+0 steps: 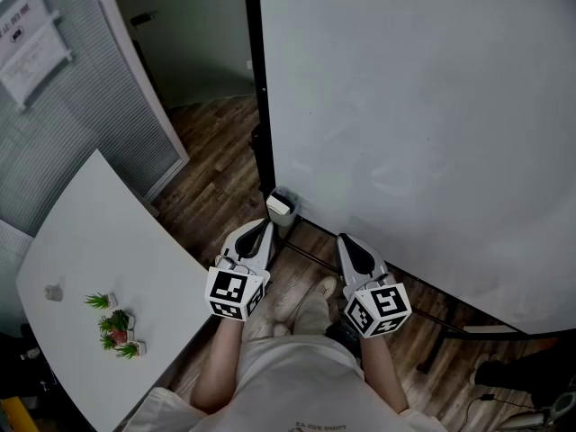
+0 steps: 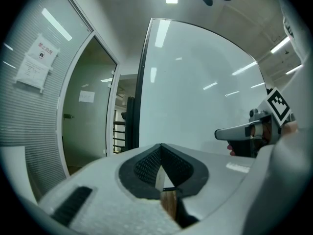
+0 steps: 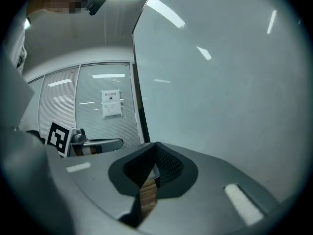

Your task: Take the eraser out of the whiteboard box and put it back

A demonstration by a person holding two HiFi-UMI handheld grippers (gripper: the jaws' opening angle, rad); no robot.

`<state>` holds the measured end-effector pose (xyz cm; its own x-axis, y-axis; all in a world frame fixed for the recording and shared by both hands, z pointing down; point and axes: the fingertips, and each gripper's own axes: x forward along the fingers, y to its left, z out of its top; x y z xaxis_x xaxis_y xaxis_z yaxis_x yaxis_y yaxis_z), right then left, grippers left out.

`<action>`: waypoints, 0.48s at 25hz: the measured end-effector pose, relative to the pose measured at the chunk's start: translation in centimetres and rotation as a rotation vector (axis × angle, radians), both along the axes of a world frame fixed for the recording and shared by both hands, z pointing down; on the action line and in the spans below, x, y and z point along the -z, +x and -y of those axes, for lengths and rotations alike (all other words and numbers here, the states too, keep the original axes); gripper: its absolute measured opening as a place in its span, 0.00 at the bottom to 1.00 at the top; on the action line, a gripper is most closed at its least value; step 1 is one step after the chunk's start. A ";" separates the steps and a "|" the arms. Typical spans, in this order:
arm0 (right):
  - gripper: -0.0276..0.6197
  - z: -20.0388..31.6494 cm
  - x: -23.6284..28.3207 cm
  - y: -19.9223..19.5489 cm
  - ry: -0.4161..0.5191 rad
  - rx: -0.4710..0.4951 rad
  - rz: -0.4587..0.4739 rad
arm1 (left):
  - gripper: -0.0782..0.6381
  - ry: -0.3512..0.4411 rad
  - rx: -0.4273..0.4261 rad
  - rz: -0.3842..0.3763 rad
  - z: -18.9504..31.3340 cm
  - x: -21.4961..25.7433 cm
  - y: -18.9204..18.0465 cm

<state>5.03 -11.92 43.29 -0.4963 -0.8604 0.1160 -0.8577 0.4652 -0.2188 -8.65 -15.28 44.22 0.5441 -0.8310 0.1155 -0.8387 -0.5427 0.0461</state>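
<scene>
- Black ribbed pads of the left gripper [image 2: 161,173] are pressing together with nothing between them, and only a sliver of wood floor [image 2: 168,202] is showing below the tips.
- The right gripper [image 3: 152,173] is sitting the same way, its jaws fully closed and carrying nothing, pointing roughly level at the whiteboard [image 1: 414,124].
- Both grippers are hovering side by side just short of the board's lower edge. The whiteboard box [image 1: 282,207] is sitting at the board's bottom left corner, just ahead of the left gripper's tip.
- Something is lying inside that box, probably the eraser, though it is too small to be sure. An eraser resting there is fitting both a pick yet to come and a return already made.
- If a reach goes in, the closed jaws are posing the main risk. They would be poking the eraser deeper or knocking the box instead of straddling the eraser, so they would be needing to part before entering.
- The box is looking narrow, so widely spread jaws could be catching on its rim and jarring it loose from the frame.
- A loose pinch could be letting the eraser slip to the floor, where the stand's bar [image 1: 310,257] and the person's feet are crowding the space.
- The white desk [image 1: 90,250] with its small potted plants [image 1: 115,324] is standing off to the left, so a wide swing of the left elbow could be brushing its edge.
</scene>
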 end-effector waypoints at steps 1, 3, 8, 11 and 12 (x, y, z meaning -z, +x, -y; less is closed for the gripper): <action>0.06 0.0 0.0 0.0 -0.001 0.001 -0.003 | 0.11 0.000 -0.001 0.000 0.0 0.0 0.0; 0.06 0.0 0.0 -0.1 -0.003 0.003 -0.009 | 0.11 0.000 -0.001 -0.001 0.0 0.1 0.0; 0.06 0.1 -0.2 -0.2 -0.009 0.008 -0.003 | 0.11 -0.005 0.001 -0.001 0.2 -0.1 -0.1; 0.06 0.1 -0.2 -0.3 -0.010 0.011 -0.003 | 0.11 -0.007 0.002 -0.002 0.2 -0.2 -0.2; 0.06 0.1 -0.1 -0.3 -0.010 0.011 -0.003 | 0.11 -0.007 0.003 -0.003 0.2 -0.2 -0.3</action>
